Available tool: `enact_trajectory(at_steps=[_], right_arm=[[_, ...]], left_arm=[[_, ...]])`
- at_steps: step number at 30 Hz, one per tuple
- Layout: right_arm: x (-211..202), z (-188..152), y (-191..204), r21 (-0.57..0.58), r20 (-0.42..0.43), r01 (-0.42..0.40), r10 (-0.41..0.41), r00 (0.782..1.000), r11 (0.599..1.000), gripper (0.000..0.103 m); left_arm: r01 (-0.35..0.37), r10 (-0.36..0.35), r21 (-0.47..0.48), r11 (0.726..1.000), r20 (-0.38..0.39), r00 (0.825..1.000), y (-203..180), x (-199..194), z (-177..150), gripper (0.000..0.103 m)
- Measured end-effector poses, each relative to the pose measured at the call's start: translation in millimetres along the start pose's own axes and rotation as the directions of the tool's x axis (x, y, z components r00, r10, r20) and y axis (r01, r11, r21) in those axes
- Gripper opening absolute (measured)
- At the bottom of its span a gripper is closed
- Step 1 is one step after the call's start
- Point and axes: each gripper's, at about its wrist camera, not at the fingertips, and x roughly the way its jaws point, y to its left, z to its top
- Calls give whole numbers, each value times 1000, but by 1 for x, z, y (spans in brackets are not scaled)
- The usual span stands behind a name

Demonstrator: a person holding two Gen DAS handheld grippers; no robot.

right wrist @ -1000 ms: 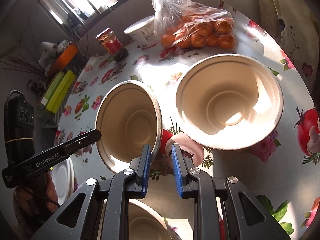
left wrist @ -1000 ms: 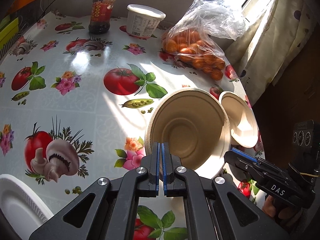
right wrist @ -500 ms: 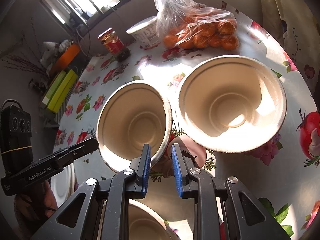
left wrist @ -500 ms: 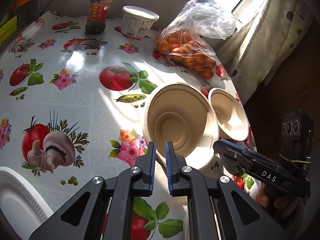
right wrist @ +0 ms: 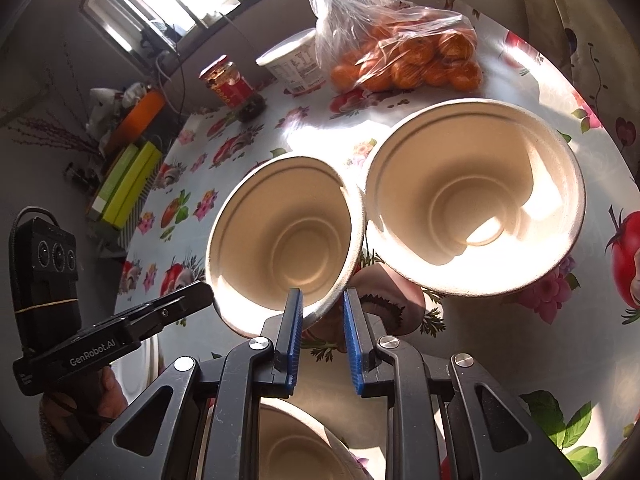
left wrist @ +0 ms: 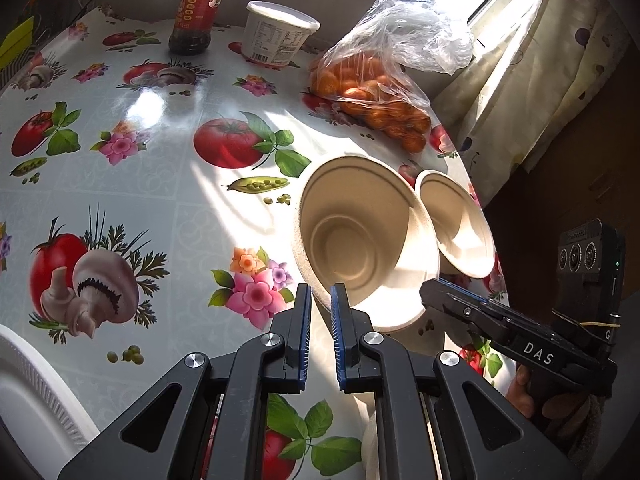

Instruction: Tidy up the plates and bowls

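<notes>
Here the nearer bowl (right wrist: 286, 240) sits tilted on the bench (left wrist: 160, 184), its rim touching, or nearly touching, the second bowl (right wrist: 476, 208) by the right edge. The left tool (left wrist: 321, 336) stands narrowly parted just short of the nearer bowl's rim, holding nothing. The right tool (right wrist: 320, 340) gapes a little wider, its fingers straddling that rim without clamping. A third bowl (right wrist: 296, 440) lies beneath it. Leftward the bench shows bare flowered cloth; a white plate (left wrist: 28, 396) overhangs the near corner.
</notes>
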Motion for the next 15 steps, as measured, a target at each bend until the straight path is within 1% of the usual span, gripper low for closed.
enact_trajectory(at_steps=[3,7,15], right_arm=[[0,0,-2,7,3,-4,4,1000,1000,18],[-1,0,-6,30,-3,-23,23,1000,999,18],[-8,-2,-4,34,6,-34,34,999,999,18]], left_arm=[[17,-17,-12,1000,-6,1000,2,1,1,10],[13,-13,6,1000,2,1000,-1,-2,0,10],[14,-15,37,999,25,1000,-9,-17,-4,10]])
